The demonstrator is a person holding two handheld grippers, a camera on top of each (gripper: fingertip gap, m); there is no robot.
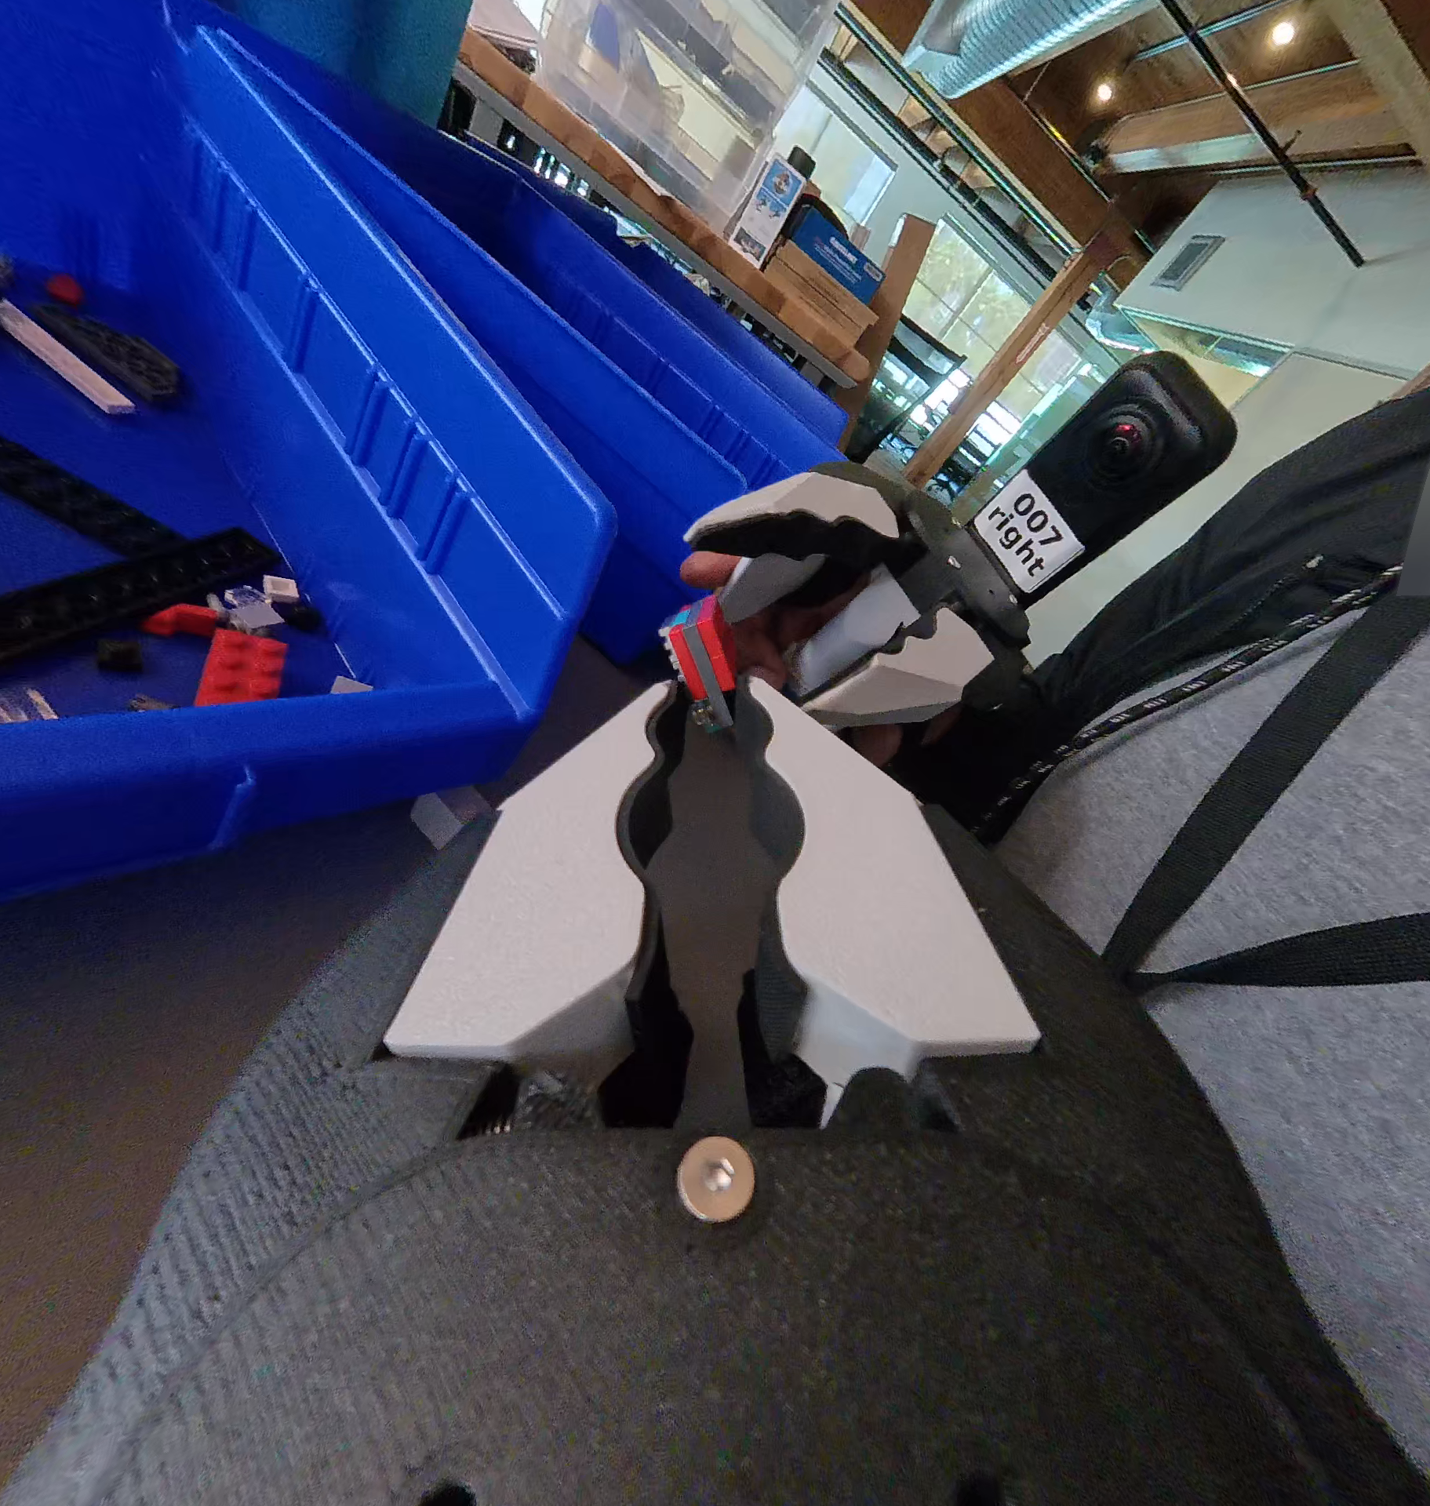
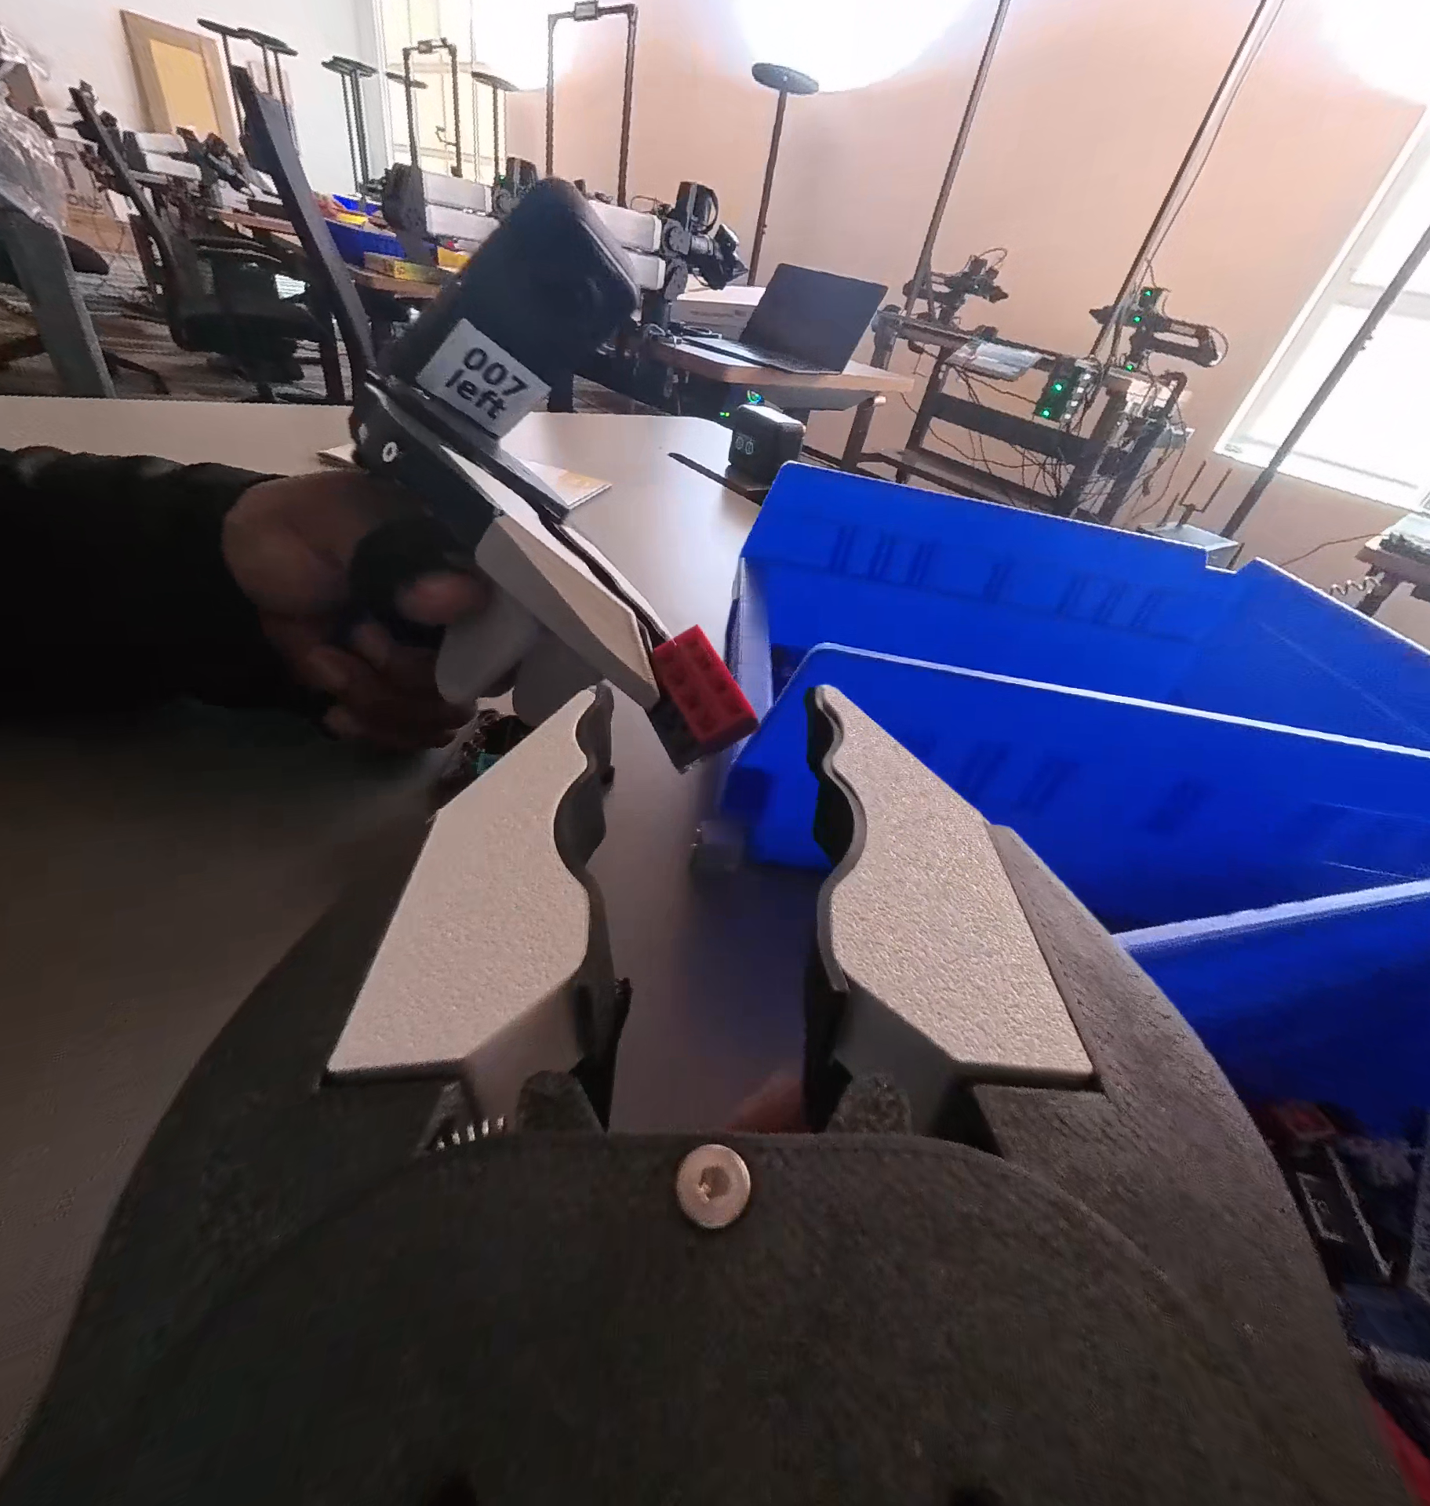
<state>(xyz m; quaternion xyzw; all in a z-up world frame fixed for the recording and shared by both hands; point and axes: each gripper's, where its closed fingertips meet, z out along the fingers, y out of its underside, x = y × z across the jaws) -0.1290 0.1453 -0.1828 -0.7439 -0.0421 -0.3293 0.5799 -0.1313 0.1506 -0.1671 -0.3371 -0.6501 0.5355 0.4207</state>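
Note:
My left gripper (image 1: 710, 707) is shut on a small stack of toy bricks (image 1: 699, 652), red with grey and blue layers, held by its lower end above the table. The same stack (image 2: 703, 697) shows red in the right wrist view, sticking out of the left gripper's tips (image 2: 654, 693). My right gripper (image 2: 707, 709) is open and empty, its fingers spread just in front of the stack. It also shows in the left wrist view (image 1: 785, 619), open, close behind the stack.
A blue bin (image 1: 418, 733) at left holds loose bricks: black plates (image 1: 84, 587), a red brick (image 1: 243, 667), grey pieces. More blue bins (image 2: 1102, 733) stand to the right. A grey table (image 2: 165, 896) lies underneath. A person's hand (image 2: 328, 587) holds the left gripper. The grippers are tip to tip, or close to it.

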